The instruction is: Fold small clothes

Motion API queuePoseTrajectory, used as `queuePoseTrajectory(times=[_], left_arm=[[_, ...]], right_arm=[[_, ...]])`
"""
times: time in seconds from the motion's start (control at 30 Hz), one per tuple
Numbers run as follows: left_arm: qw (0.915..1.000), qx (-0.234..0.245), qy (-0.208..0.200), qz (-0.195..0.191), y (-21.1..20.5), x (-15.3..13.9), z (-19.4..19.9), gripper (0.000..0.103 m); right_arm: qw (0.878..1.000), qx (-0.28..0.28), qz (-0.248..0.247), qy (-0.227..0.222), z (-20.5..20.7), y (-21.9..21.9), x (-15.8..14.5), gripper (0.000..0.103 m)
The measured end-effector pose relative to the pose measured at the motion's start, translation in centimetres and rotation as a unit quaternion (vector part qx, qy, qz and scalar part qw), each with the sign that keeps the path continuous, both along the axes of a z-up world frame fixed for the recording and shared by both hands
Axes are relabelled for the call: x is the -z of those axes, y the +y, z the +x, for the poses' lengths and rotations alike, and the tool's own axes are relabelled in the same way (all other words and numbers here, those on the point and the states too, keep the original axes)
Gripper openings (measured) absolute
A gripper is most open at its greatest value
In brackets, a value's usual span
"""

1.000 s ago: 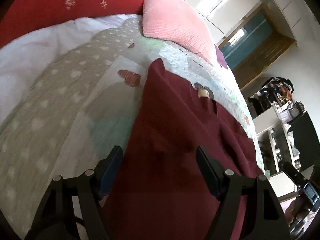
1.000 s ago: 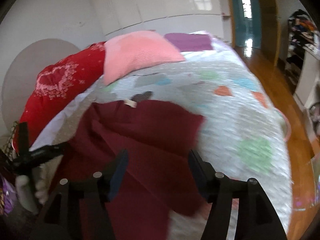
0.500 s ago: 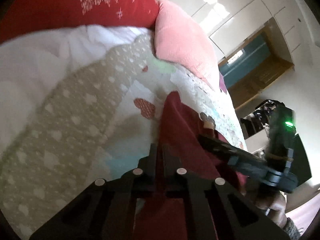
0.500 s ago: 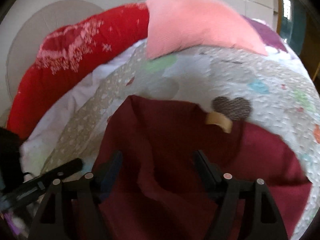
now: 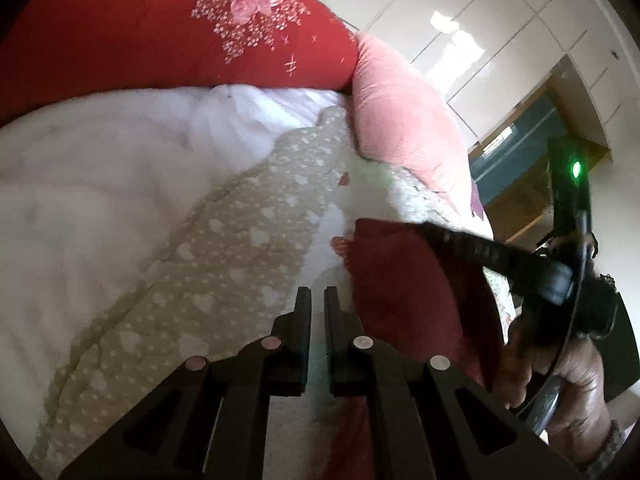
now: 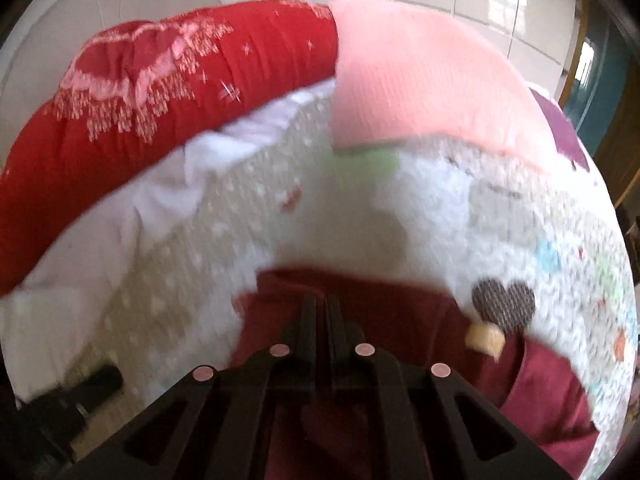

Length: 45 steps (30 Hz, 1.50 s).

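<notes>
Overhead, glossy white cabinets point(image 5: 500, 40) back the heart-patterned quilt point(image 6: 500, 240)

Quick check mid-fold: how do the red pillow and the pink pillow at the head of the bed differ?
The red pillow is deep red with a pale floral print; the pink pillow is plain pink with a fine ribbed texture. The red one looks longer and lies left of the pink one. Both sit at the head of the bed, edges meeting.

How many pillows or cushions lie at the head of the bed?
2. The red embroidered cushion lies at the left along the head of the bed, and the pink pillow lies at its right, touching it. A purple thing behind the pink one may be another.
</notes>
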<state>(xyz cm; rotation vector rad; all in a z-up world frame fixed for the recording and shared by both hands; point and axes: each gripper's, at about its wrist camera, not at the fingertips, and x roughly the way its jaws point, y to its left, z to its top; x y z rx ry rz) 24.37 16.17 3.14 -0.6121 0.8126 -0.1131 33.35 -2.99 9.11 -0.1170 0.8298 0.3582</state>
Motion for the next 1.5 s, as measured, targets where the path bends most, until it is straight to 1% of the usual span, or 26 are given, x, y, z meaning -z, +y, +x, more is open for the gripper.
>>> queuePoseTrajectory(times=[0.1, 0.13, 0.17, 0.2, 0.23, 0.3, 0.37, 0.4, 0.5, 0.57, 0.6, 0.7, 0.73, 0.77, 0.8, 0.83, 0.9, 1.0, 1.03, 1.2, 1.27, 1.33, 1.4, 1.43, 1.47, 1.5], left_arm=[[0.9999, 0.004, 0.004, 0.009, -0.1, 0.0, -0.2, 0.005], [0.9999, 0.003, 0.004, 0.012, -0.1, 0.0, -0.3, 0.006], [0.9999, 0.002, 0.003, 0.013, -0.1, -0.1, -0.4, 0.006], [0.9999, -0.001, 0.002, 0.014, 0.0, -0.2, -0.5, 0.006], [0.9999, -0.005, 0.001, 0.013, 0.3, -0.3, -0.7, 0.006], [0.9999, -0.008, 0.0, 0.009, 0.6, -0.5, -0.9, 0.01], [0.9999, -0.013, 0.0, 0.006, 1.0, -0.5, -1.1, 0.015], [0.9999, -0.014, -0.001, 0.008, 1.0, -0.5, -1.2, 0.016], [0.9998, -0.009, -0.002, 0.017, 0.7, -0.7, -1.3, 0.018], [0.9996, 0.001, -0.006, 0.027, 0.0, -0.9, -1.6, 0.019], [0.9993, 0.008, -0.01, 0.035, -0.4, -1.1, -1.9, 0.019], [0.9975, 0.022, -0.023, 0.063, -1.7, -1.6, -2.3, 0.027], [0.9964, 0.026, -0.029, 0.076, -2.3, -1.9, -2.5, 0.03], [0.9958, 0.026, -0.031, 0.082, -2.6, -1.9, -2.6, 0.033], [0.9954, 0.028, -0.032, 0.086, -2.9, -2.0, -2.6, 0.033], [0.9952, 0.03, -0.031, 0.088, -3.2, -1.8, -2.6, 0.034], [0.9949, 0.035, -0.022, 0.092, -3.6, -1.4, -2.5, 0.034], [0.9939, 0.034, -0.013, 0.104, -3.9, -0.8, -2.5, 0.034], [0.9936, 0.031, -0.01, 0.108, -3.9, -0.6, -2.5, 0.034], [0.9929, 0.026, 0.004, 0.116, -3.9, 0.3, -2.2, 0.036], [0.9927, 0.026, 0.01, 0.117, -4.0, 0.6, -2.1, 0.036], [0.9922, 0.026, 0.013, 0.121, -4.1, 0.8, -2.0, 0.036], [0.9921, 0.026, 0.015, 0.122, -4.2, 0.9, -1.9, 0.036], [0.992, 0.026, 0.015, 0.123, -4.2, 0.9, -1.9, 0.036], [0.9918, 0.025, 0.015, 0.124, -4.3, 0.9, -1.9, 0.037], [0.9916, 0.025, 0.015, 0.126, -4.3, 0.9, -1.9, 0.037]], right_arm=[[1.0, -0.005, -0.012, -0.018, 0.0, 1.5, -0.5, 0.006], [1.0, -0.007, -0.013, -0.019, -0.3, 1.6, -0.5, 0.017], [1.0, -0.003, -0.017, -0.02, -0.6, 1.5, -0.5, 0.038], [0.999, 0.006, -0.024, -0.027, -1.3, 1.1, -0.5, 0.046], [0.999, 0.018, -0.029, -0.038, -2.2, 0.6, -0.6, 0.048], [0.998, 0.031, -0.03, -0.049, -4.2, -0.5, -0.5, 0.046], [0.999, 0.016, -0.019, -0.044, -6.6, -0.9, 0.0, 0.016], [0.999, 0.006, -0.018, -0.038, -7.7, -0.9, 0.6, 0.015], [1.0, -0.018, -0.024, 0.001, -9.5, -0.2, 3.2, 0.015], [0.999, -0.014, -0.026, 0.037, -10.4, -0.3, 5.2, 0.015], [0.999, -0.011, -0.013, 0.038, -11.3, -0.9, 5.3, 0.015], [0.998, 0.001, 0.048, 0.047, -14.3, -5.3, 3.8, 0.016], [0.998, 0.021, 0.056, 0.034, -15.6, -7.4, 2.9, 0.019], [0.997, 0.05, 0.054, 0.011, -17.0, -9.8, 1.9, 0.032], [0.996, 0.075, 0.045, -0.008, -18.0, -11.7, 1.3, 0.04], [0.993, 0.112, 0.024, -0.033, -19.3, -14.2, 0.5, 0.055], [0.988, 0.147, 0.008, -0.044, -20.8, -17.1, 0.2, 0.058], [0.984, 0.175, 0.004, -0.032, -22.8, -19.9, 1.1, 0.06], [0.984, 0.175, -0.006, -0.031, -23.2, -20.1, 1.6, 0.063], [0.986, 0.141, -0.078, -0.047, -24.0, -18.6, 4.4, 0.063], [0.982, 0.109, -0.139, -0.063, -23.9, -16.7, 5.6, 0.071], [0.97, 0.074, -0.218, -0.082, -24.0, -15.2, 7.3, 0.073], [0.953, 0.064, -0.279, -0.101, -24.3, -15.0, 8.6, 0.073], [0.945, 0.061, -0.302, -0.111, -24.3, -15.2, 9.0, 0.066], [0.944, 0.064, -0.303, -0.112, -24.3, -15.8, 9.1, 0.034], [0.947, 0.07, -0.296, -0.103, -24.1, -16.3, 8.9, 0.018]])
